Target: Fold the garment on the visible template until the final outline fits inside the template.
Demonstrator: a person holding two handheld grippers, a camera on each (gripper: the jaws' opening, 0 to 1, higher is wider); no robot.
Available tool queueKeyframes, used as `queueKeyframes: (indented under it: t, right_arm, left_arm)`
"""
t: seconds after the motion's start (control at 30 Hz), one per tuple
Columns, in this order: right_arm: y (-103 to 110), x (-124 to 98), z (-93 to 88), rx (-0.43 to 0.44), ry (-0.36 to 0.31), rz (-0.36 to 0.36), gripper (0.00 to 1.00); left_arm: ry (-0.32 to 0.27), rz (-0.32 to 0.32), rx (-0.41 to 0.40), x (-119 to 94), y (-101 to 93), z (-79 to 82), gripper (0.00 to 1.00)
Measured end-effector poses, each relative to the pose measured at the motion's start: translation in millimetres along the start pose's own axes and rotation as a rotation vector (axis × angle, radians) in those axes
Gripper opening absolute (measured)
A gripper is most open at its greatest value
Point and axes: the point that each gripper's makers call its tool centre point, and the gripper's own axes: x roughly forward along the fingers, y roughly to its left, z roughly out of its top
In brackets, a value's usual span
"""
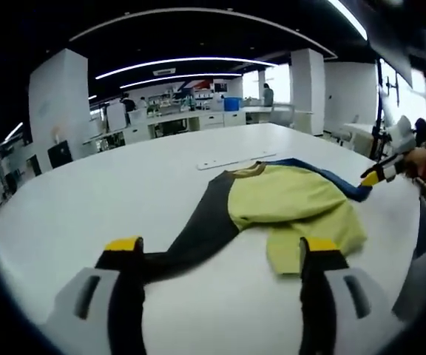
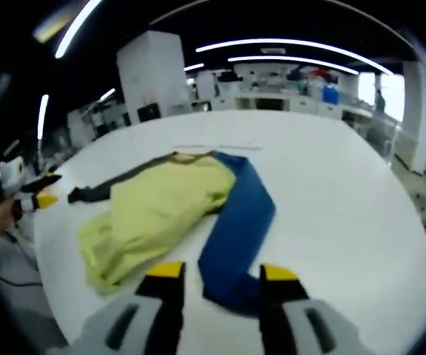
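My left tongs [image 1: 222,250] and right tongs [image 2: 217,274] gape empty above the surface [image 1: 124,185]; the yellow shirt [image 2: 161,203] lies just ahead.

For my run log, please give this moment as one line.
garment: partly folded, flat on white table | left gripper: open, near dark sleeve | right gripper: open, above blue sleeve

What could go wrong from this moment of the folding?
1. Both grippers, left and right, stand open, so a sleeve may be missed at the grasp.
2. The yellow body lies bunched; folding may trap wrinkles.
3. The blue sleeve stretches far out and could stay outside the outline.
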Motion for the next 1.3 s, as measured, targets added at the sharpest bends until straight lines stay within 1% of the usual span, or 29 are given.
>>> queueKeyframes:
  t: [0.07, 0.2, 0.23, 0.3, 0.37, 0.4, 0.43, 0.53, 0.6, 0.67, 0.77, 0.8, 0.9, 0.93, 0.97, 1.07, 1.2, 1.3]
  right_arm:
    - [-6.2, -3.2, -0.6, 0.009, 0.0, -0.021, 0.33]
    - [-25.7, -3.5, -1.1, 0.003, 0.008, -0.072, 0.29]
    - [-32.7, -0.8, -3.0, -0.007, 0.021, -0.08, 0.28]
    - [-38.1, 1.4, -7.1, -0.013, 0.044, -0.086, 0.25]
    - [-38.4, 1.0, -11.0, -0.007, 0.062, -0.085, 0.23]
    - [-44.5, 4.1, -12.8, -0.007, 0.073, -0.085, 0.22]
    - [-46.1, 4.3, -14.2, -0.005, 0.081, -0.09, 0.21]
    - [-44.4, 3.8, -23.2, 0.002, 0.123, -0.086, 0.21]
    - [-41.6, 5.3, -29.5, 0.043, 0.156, -0.069, 0.2]
    - [-36.0, 3.0, -37.2, 0.091, 0.193, -0.065, 0.17]
    - [-36.6, 2.6, -41.7, 0.085, 0.206, -0.074, 0.14]
    - [-36.4, 2.2, -43.5, 0.087, 0.212, -0.075, 0.13]
    - [-35.9, 0.8, -49.0, 0.111, 0.238, -0.078, 0.04]
    - [-35.9, 1.0, -48.6, 0.113, 0.234, -0.077, 0.0]
    - [-34.3, 0.6, -48.3, 0.128, 0.231, -0.072, 0.0]
    - [-34.3, -2.1, -45.7, 0.131, 0.23, -0.072, 0.0]
    - [-39.8, -10.0, -34.3, 0.141, 0.191, -0.087, 0.0]
    - [-49.8, -16.5, -24.6, 0.138, 0.156, -0.119, 0.0]
  left_arm:
    - [0.001, -0.002, 0.003, -0.1, -0.6, 0.2, 0.86]
    - [0.002, -0.001, -0.001, -1.9, -0.7, -0.4, 0.86]
    - [0.003, -0.001, -0.002, -2.1, -0.3, -0.8, 0.85]
    - [0.011, -0.001, 0.002, -2.2, 0.0, -2.6, 0.85]
    - [0.017, -0.001, 0.016, -2.9, -0.2, -3.3, 0.85]
    - [0.018, -0.001, 0.028, -3.6, -0.7, -2.9, 0.85]
    - [0.019, -0.001, 0.036, -4.2, -2.1, -2.6, 0.84]
    - [0.016, -0.007, 0.04, -5.1, -3.2, -0.6, 0.83]
    - [0.012, 0.003, 0.036, -5.4, -1.5, 0.8, 0.81]
    - [0.009, 0.007, 0.033, -5.6, -0.8, 2.4, 0.8]
    - [0.01, 0.009, 0.037, -5.9, 0.1, 3.1, 0.79]
    - [0.012, 0.01, 0.041, -6.2, 0.3, 3.0, 0.79]
    - [0.012, 0.015, 0.038, -6.7, 1.8, 3.1, 0.78]
    - [0.013, 0.018, 0.035, -6.8, 2.8, 2.9, 0.77]
    - [0.017, 0.025, 0.031, -7.4, 4.7, 2.3, 0.77]
    - [0.021, 0.033, 0.026, -8.2, 6.3, 2.5, 0.75]
    - [0.018, 0.037, 0.023, -8.5, 8.8, 2.7, 0.74]
    - [0.02, 0.036, 0.025, -8.1, 8.2, 2.4, 0.74]
